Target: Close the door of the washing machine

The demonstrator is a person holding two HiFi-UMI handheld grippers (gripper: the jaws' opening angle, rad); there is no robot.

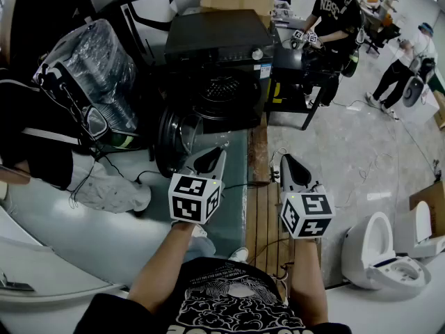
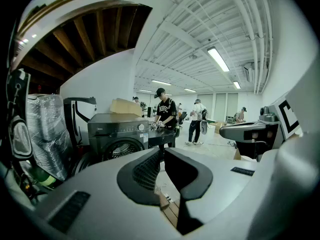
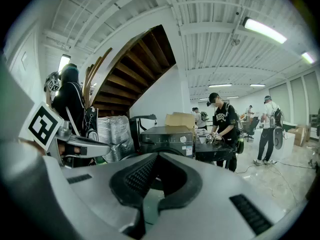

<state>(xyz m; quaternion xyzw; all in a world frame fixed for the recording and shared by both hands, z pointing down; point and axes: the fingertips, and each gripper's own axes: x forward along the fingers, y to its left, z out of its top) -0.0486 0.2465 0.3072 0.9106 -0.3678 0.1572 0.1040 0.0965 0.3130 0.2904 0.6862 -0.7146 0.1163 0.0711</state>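
A black front-loading washing machine (image 1: 219, 54) stands ahead of me; it also appears in the left gripper view (image 2: 117, 131) and in the right gripper view (image 3: 167, 136). Its round door (image 1: 175, 143) hangs open, swung out to the left of the drum opening (image 1: 221, 89). My left gripper (image 1: 208, 163) is shut and holds nothing, a short way in front of the door's lower edge and apart from it. My right gripper (image 1: 292, 170) is also shut and empty, over the wooden strip to the right of the machine. Both point towards the machine.
A plastic-wrapped bundle (image 1: 97, 61) and a person in black (image 1: 28, 138) stand close on the left. A wooden plank strip (image 1: 261, 211) and a power strip (image 1: 274, 175) lie on the floor. A white toilet (image 1: 379, 252) sits at the right. A person works at a black table (image 1: 292, 61) beside the machine.
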